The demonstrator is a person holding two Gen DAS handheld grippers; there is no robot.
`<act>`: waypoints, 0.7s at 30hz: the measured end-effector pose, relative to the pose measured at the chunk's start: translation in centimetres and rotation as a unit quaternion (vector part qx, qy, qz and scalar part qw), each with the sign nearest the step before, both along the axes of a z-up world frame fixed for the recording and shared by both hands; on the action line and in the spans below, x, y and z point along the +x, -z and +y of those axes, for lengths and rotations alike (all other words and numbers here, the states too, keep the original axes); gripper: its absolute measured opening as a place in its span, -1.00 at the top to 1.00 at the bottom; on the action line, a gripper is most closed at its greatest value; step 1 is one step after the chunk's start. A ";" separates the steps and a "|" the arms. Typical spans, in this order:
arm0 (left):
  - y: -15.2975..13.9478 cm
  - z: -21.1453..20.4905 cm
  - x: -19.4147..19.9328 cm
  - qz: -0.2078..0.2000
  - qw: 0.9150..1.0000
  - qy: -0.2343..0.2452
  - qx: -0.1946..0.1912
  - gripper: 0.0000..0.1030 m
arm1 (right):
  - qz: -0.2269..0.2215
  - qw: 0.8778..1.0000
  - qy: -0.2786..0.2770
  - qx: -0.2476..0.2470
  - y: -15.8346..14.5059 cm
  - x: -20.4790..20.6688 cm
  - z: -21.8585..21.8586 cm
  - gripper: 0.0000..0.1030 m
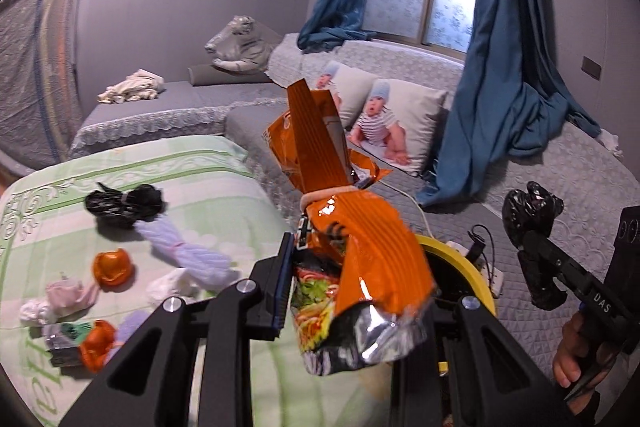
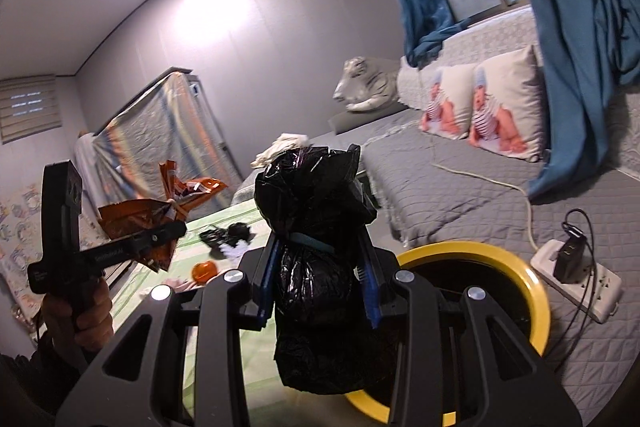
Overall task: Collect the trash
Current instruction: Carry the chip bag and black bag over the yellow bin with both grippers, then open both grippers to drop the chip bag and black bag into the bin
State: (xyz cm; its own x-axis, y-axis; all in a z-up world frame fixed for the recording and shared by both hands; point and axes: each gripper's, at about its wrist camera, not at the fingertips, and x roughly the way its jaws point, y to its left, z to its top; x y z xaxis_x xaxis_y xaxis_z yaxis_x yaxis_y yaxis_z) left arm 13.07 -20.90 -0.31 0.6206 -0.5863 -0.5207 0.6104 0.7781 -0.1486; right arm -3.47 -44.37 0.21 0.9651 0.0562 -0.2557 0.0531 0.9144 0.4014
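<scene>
Orange wrapper [image 1: 352, 247] clamped in left gripper [image 1: 344, 291] & black bag [image 2: 316, 259] clamped in right gripper [image 2: 316, 267], both held near yellow bin [image 2: 520, 267]; crinkly foil w/ shallow grip could slip, missing bin.

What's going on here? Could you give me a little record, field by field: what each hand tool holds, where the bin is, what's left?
left gripper: shut on crinkled orange foil snack bag
right gripper: shut on knotted black plastic bag
bin: round yellow-rimmed bin, beside and below both bundles
left to collect: tied black bag, orange wrappers, white tissues on green bedsheet
</scene>
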 end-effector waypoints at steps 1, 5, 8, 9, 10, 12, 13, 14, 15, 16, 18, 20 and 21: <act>0.2 -0.3 0.2 0.002 1.000 0.004 0.000 0.51 | 0.001 1.000 0.004 0.004 0.3 0.1 -0.1 0.35; 2.1 -2.8 0.8 0.021 1.000 0.015 -0.005 0.51 | 0.012 0.999 0.038 0.011 1.1 0.4 -1.3 0.35; 3.7 -4.6 1.4 0.050 0.998 0.030 -0.010 0.51 | 0.024 0.998 0.047 0.023 2.0 1.0 -2.1 0.35; 4.3 -5.3 1.7 0.057 0.998 0.035 -0.009 0.51 | 0.031 0.998 0.053 0.024 2.2 1.2 -2.5 0.35; 4.6 -5.7 1.7 0.060 0.997 0.038 -0.007 0.51 | 0.036 0.997 0.063 0.022 2.4 1.3 -2.8 0.35; 5.4 -6.8 1.9 0.065 0.997 0.045 0.001 0.51 | 0.042 0.996 0.077 0.020 2.9 1.5 -3.2 0.35; 5.6 -7.2 2.0 0.067 0.997 0.046 0.004 0.51 | 0.045 0.995 0.081 0.022 3.1 1.5 -3.5 0.35; 5.9 -7.6 2.2 0.071 0.996 0.050 0.007 0.51 | 0.048 0.995 0.083 0.025 3.4 1.7 -3.8 0.35; 6.2 -7.9 2.3 0.073 0.996 0.054 0.009 0.51 | 0.053 0.994 0.087 0.029 3.8 1.8 -4.1 0.35; 6.4 -8.3 2.3 0.076 0.995 0.057 0.011 0.51 | 0.059 0.994 0.092 0.032 4.1 2.0 -4.4 0.35; 6.9 -8.9 2.5 0.081 0.995 0.065 0.014 0.50 | 0.069 0.992 0.098 0.040 4.8 2.3 -4.9 0.35; 7.5 -9.4 2.4 0.083 0.994 0.070 0.015 0.50 | 0.077 0.991 0.099 0.050 5.5 2.6 -5.3 0.35; 7.7 -9.5 2.4 0.085 0.994 0.072 0.015 0.50 | 0.081 0.990 0.101 0.053 5.7 2.7 -5.4 0.35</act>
